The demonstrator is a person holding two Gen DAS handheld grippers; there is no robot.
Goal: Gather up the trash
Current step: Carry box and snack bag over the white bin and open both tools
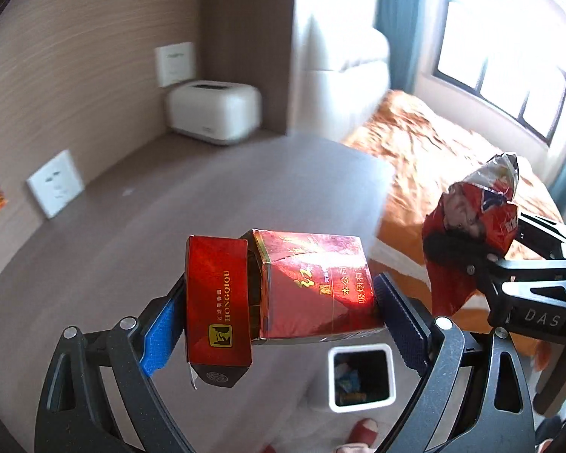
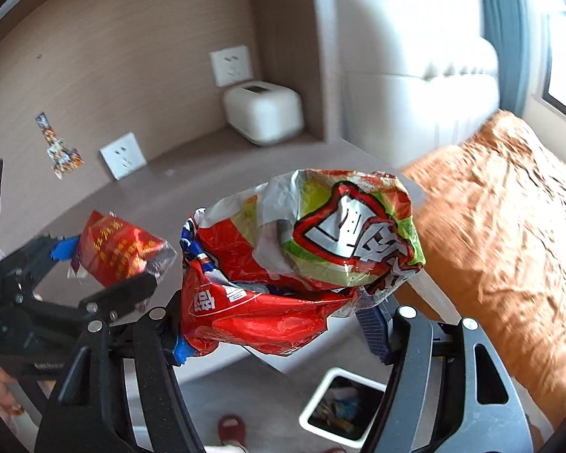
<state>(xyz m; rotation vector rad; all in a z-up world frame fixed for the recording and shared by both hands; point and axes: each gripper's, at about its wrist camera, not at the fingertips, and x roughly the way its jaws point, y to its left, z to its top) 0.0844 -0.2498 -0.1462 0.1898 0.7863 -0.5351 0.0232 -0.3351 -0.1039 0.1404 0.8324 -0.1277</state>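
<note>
The left gripper (image 1: 279, 302) clamps a red cigarette box (image 1: 283, 290), lid flapped open; the right gripper (image 2: 279, 324) pinches a crumpled snack wrapper (image 2: 302, 249). Both hang above the bin (image 2: 343, 407) on the floor, off-centre, so either item released now may strike its rim or miss.

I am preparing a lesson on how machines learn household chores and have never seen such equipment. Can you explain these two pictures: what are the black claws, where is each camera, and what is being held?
There is no robot here. A person holds a hand-operated claw in each hand, and each claw has a wide-angle camera looking forward along its two fingers.

The left camera shows the left gripper clamped on an open red cigarette pack. The right camera shows the right gripper clamped on a crumpled red snack bag. Each claw also shows at the edge of the other's picture.

On the floor below stands a white bin with rubbish already inside. Behind are a brown counter with a white box-shaped appliance and a bed with an orange cover.
</note>
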